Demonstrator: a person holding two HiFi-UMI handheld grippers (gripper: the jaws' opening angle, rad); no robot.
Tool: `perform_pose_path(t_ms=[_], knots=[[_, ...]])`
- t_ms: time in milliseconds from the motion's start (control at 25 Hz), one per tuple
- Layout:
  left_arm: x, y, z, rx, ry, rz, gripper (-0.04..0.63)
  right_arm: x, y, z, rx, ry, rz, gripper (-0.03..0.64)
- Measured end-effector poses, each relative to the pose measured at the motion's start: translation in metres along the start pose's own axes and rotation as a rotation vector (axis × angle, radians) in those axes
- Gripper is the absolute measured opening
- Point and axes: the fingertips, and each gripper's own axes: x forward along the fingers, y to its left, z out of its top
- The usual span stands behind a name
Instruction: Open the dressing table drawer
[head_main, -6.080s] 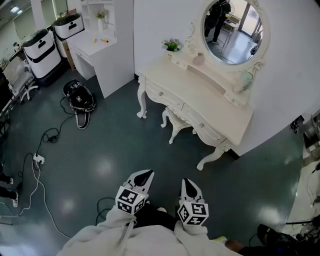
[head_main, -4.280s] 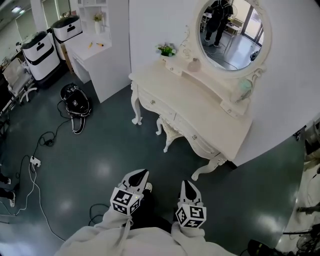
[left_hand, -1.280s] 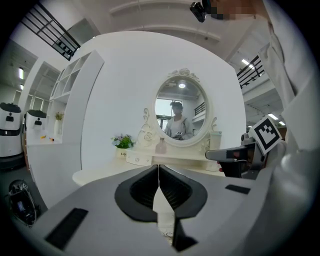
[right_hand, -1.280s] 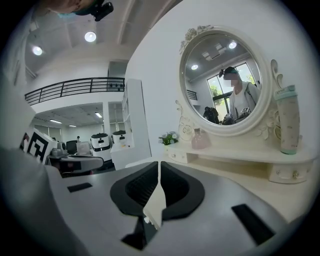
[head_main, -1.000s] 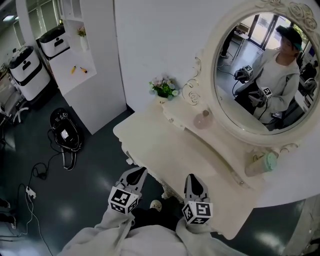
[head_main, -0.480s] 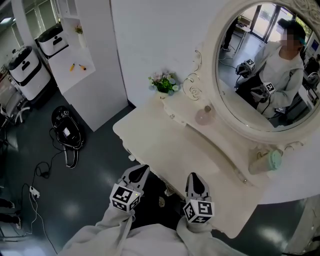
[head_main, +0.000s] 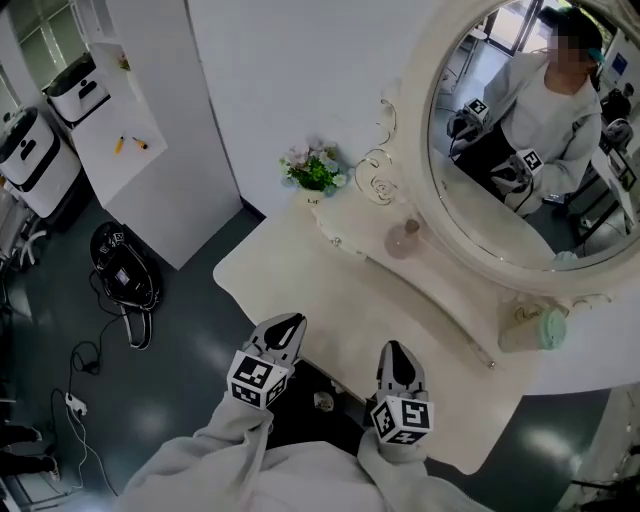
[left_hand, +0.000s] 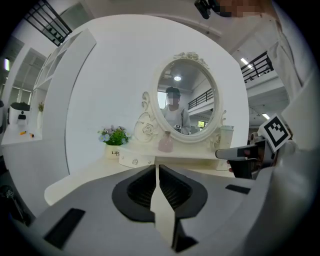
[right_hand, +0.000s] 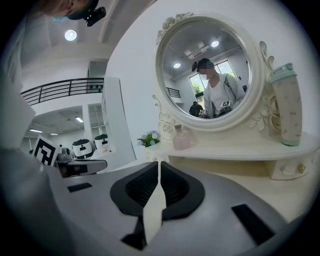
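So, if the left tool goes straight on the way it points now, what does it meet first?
Probably the dressing table top, just past its front edge, since the shut left tool seems angled slightly down; otherwise the raised shelf under the pink bottle. Depth is unclear.

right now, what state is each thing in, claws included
left claw: shut, empty
right claw: shut, empty
tumbler: upright, lid on
pink bottle: upright
flower pot: upright
small shelf drawer: closed
main drawer: cannot tell, front hidden under the tabletop
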Motion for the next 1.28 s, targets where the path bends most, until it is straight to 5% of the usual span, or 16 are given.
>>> perform_pose_path(t_ms=[400,640,920,1280], knots=[[0.074,0.032,0.024,0.038,0.037,-0.103,0.018,0.043,-0.013,0.031,0.015,-0.019,-0.093,0.039],[0.105,0.057,0.022,0.019,0.056,-0.067,0.023,0.062,-0.016,0.036,0.01,-0.011,-0.12,0.04],[0.141,0.064,0.005,-0.006,0.122,-0.098,0.172,0.074,-0.025,0.038,0.002,0.001,-0.156,0.04],[0.179,0.068,-0.028,0.01,0.225,-0.117,0.221,0.083,-0.036,0.044,0.002,0.0,-0.182,0.04]])
